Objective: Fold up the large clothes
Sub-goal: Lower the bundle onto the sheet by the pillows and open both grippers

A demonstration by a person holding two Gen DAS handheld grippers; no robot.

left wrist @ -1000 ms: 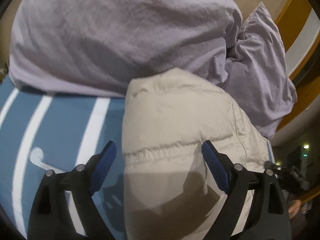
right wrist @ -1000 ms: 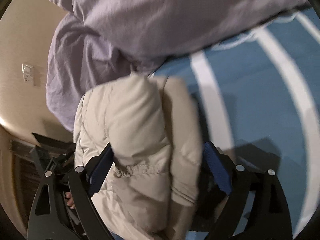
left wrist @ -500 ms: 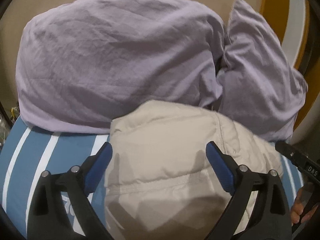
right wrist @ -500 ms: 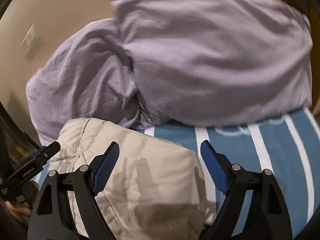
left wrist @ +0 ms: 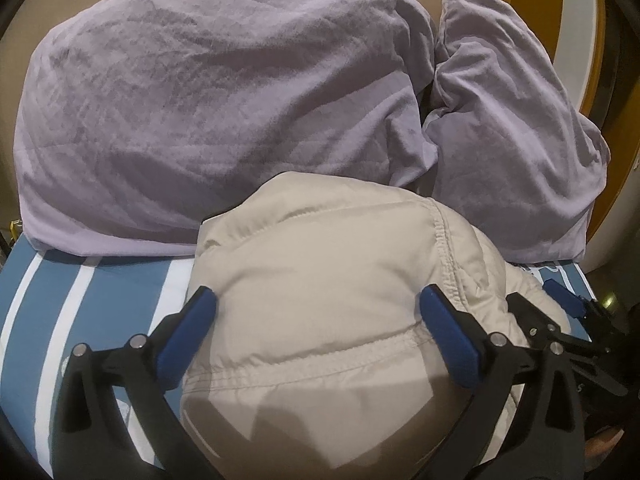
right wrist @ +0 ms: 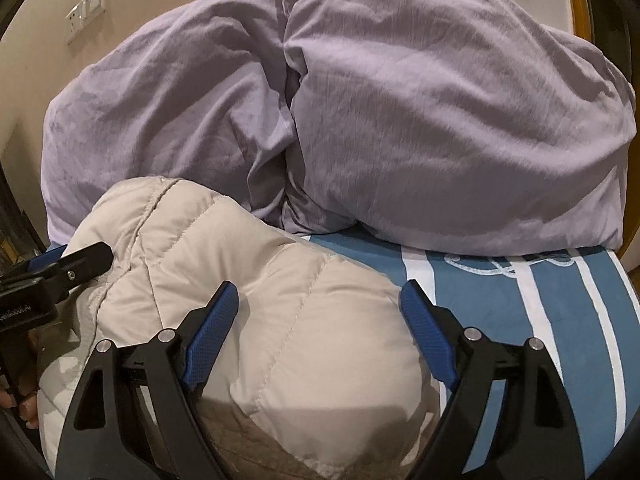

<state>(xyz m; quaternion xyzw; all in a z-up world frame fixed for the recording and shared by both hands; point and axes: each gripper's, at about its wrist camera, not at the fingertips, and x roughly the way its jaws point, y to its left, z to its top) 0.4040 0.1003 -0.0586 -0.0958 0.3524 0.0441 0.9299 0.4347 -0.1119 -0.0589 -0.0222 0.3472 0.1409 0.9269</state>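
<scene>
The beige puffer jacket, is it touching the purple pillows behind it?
Touching: in the left wrist view the beige puffer jacket bulges against the purple pillows, no bedsheet visible between.

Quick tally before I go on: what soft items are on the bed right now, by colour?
Lilac pillows: 2, a large pillow and a smaller pillow beside it
Beige padded jacket: 1
Blue, white-striped bedsheet: 1
Total: 4
</scene>
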